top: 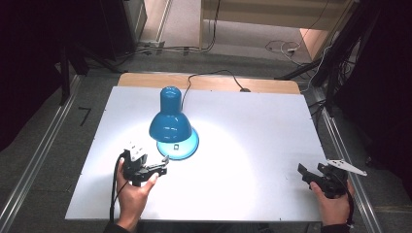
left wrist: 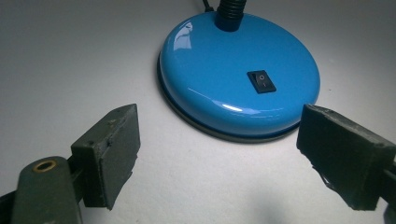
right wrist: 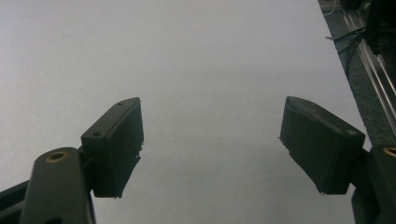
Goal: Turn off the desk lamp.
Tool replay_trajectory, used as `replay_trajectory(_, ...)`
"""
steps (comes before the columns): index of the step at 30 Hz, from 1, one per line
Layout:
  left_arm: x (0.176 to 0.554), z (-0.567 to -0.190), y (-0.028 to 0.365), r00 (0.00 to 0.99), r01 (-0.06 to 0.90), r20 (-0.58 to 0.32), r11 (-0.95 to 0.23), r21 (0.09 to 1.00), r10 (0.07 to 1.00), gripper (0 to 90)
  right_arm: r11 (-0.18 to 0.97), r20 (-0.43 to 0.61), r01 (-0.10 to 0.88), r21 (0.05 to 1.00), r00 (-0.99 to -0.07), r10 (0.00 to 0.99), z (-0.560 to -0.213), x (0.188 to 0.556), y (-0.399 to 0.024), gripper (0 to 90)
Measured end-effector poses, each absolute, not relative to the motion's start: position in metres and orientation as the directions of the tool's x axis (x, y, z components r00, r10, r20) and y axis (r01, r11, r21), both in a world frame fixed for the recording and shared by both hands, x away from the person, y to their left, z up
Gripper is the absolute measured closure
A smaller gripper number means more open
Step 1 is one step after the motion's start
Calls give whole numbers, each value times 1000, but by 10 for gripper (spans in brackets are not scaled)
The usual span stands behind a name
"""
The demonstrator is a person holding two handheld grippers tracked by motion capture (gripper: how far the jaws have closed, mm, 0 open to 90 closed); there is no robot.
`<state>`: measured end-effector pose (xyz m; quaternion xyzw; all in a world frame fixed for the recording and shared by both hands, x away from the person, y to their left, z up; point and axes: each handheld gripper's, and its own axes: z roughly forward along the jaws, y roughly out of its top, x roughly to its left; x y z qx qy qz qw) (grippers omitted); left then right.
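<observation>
The left gripper point(left wrist: 217, 154) has its jaws wide apart over the white table point(left wrist: 70, 56), just before the blue lamp base point(left wrist: 233, 70) with its black switch point(left wrist: 261, 81). The right gripper point(right wrist: 210, 144) is also wide, holding nothing, well apart from the lamp point(top: 170, 121), which stands toward the table's far side

Glossy blue metal desk lamp point(top: 171, 121), upright at left-centre of white table top point(top: 252, 145), lit, casting bright pool on surface. Bell-shaped shade point(top: 169, 119) bent down over round domed blue base point(left wrist: 238, 70). Small black rocker switch point(left wrist: 261, 81) on base top. Black cord point(top: 214, 75) trailing off far edge.
</observation>
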<state>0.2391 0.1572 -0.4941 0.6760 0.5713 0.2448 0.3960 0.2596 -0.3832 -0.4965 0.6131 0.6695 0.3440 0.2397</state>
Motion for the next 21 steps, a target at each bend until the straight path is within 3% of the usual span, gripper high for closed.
replay_trajectory(14, 245, -493, 147, 249, 568, -106, -57, 821, 963, 217, 18, 94, 657, 753, -135, 986, -497, 260, -383, 204)
replay_trajectory(21, 250, -495, 140, 269, 561, -111, -62, 825, 957, 373, 18, 95, 658, 753, -135, 986, -497, 260, -382, 205)
